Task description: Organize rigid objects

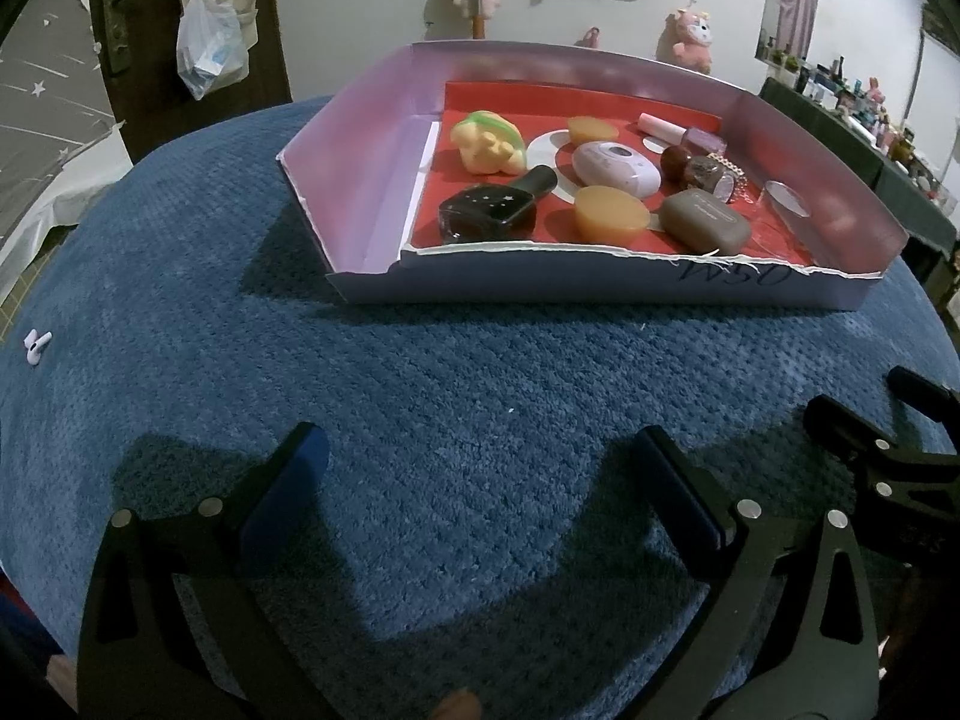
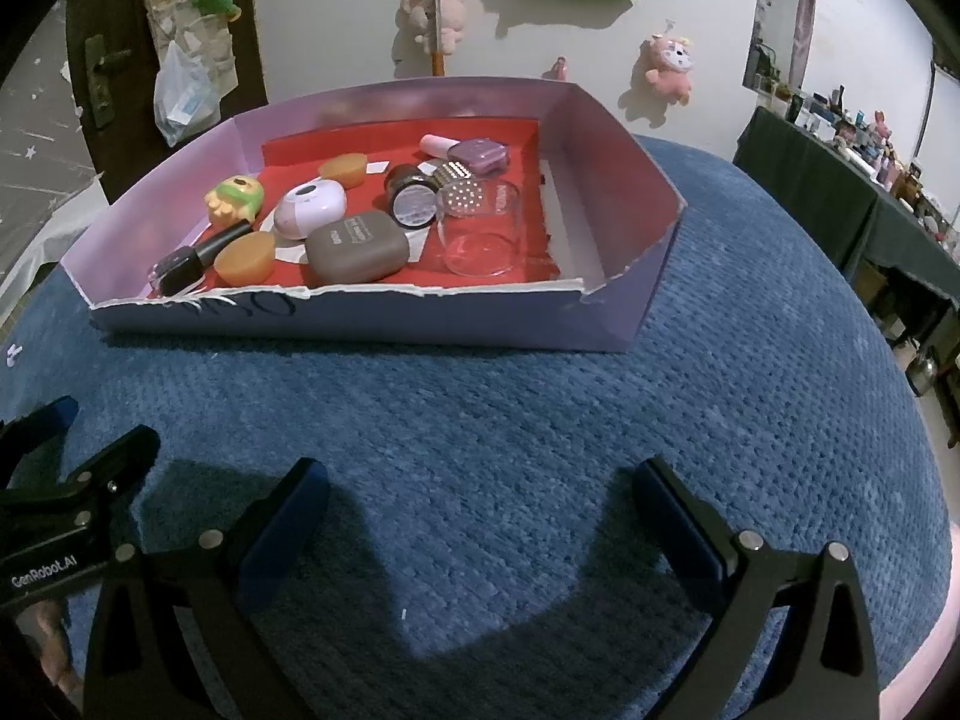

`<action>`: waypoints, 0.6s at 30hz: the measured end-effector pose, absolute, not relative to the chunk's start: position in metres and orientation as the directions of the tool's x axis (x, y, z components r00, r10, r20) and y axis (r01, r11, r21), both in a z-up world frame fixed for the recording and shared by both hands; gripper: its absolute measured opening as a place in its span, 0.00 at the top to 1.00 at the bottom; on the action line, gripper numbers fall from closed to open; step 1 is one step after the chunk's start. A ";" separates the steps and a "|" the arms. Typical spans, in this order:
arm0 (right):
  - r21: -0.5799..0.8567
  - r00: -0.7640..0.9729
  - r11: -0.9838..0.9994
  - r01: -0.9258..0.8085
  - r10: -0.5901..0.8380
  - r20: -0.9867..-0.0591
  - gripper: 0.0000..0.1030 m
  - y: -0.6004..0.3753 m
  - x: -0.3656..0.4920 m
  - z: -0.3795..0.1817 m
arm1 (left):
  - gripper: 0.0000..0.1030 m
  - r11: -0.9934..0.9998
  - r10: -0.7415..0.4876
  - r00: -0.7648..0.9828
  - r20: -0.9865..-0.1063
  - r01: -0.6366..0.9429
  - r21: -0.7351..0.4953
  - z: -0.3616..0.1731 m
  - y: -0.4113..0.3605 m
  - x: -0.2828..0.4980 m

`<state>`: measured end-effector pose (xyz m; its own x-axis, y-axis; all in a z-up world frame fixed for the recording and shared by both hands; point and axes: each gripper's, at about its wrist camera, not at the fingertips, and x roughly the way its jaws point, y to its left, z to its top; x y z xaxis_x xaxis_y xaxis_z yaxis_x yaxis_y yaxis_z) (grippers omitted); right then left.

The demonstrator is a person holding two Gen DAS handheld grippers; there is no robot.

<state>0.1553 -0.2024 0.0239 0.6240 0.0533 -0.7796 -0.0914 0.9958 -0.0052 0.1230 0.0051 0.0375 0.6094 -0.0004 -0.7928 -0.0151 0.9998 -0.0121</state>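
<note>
A shallow lilac cardboard tray (image 1: 360, 180) (image 2: 606, 150) with a red floor sits on the blue cloth. Inside lie a black nail polish bottle (image 1: 486, 216) (image 2: 180, 267), a yellow-green toy figure (image 1: 486, 141) (image 2: 234, 201), two orange pucks (image 1: 609, 216) (image 2: 246, 261), a white oval case (image 1: 615, 168) (image 2: 312, 207), a grey-brown case (image 1: 705, 222) (image 2: 357, 246), a clear jar (image 2: 480, 234) and a lilac polish bottle (image 2: 474, 153). My left gripper (image 1: 480, 456) is open over bare cloth in front of the tray. My right gripper (image 2: 480, 486) is open too, nothing between its fingers.
A white earbud (image 1: 35, 348) lies on the cloth at far left. The blue cloth (image 1: 450, 372) covers the table up to the tray. Plush toys hang on the wall behind; a cluttered dark shelf (image 2: 840, 180) stands at right. A door with a hanging plastic bag (image 1: 207, 54) is at back left.
</note>
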 end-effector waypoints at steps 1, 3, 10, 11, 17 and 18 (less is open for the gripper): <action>-0.006 0.623 0.996 -0.093 0.053 -0.780 0.00 -0.202 0.156 0.024 | 0.00 1.000 0.000 0.609 -0.793 -0.016 -0.012 0.037 0.005 0.124; -0.004 0.623 0.996 -0.093 0.055 -0.780 0.00 -0.203 0.156 0.024 | 0.00 1.000 0.000 0.609 -0.793 -0.016 -0.012 0.037 0.005 0.124; -0.008 0.626 0.996 -0.092 0.052 -0.778 0.00 -0.203 0.156 0.023 | 0.00 1.000 0.000 0.610 -0.793 -0.016 -0.012 0.037 0.005 0.124; -0.009 0.626 0.996 -0.093 0.051 -0.778 0.00 -0.203 0.156 0.023 | 0.00 1.000 0.000 0.610 -0.793 -0.016 -0.012 0.037 0.005 0.124; -0.009 0.627 0.996 -0.092 0.051 -0.777 0.00 -0.203 0.156 0.023 | 0.00 1.000 0.000 0.610 -0.792 -0.016 -0.012 0.037 0.005 0.124; -0.009 0.627 0.996 -0.092 0.051 -0.777 0.00 -0.203 0.156 0.023 | 0.00 1.000 0.000 0.610 -0.793 -0.016 -0.012 0.037 0.005 0.124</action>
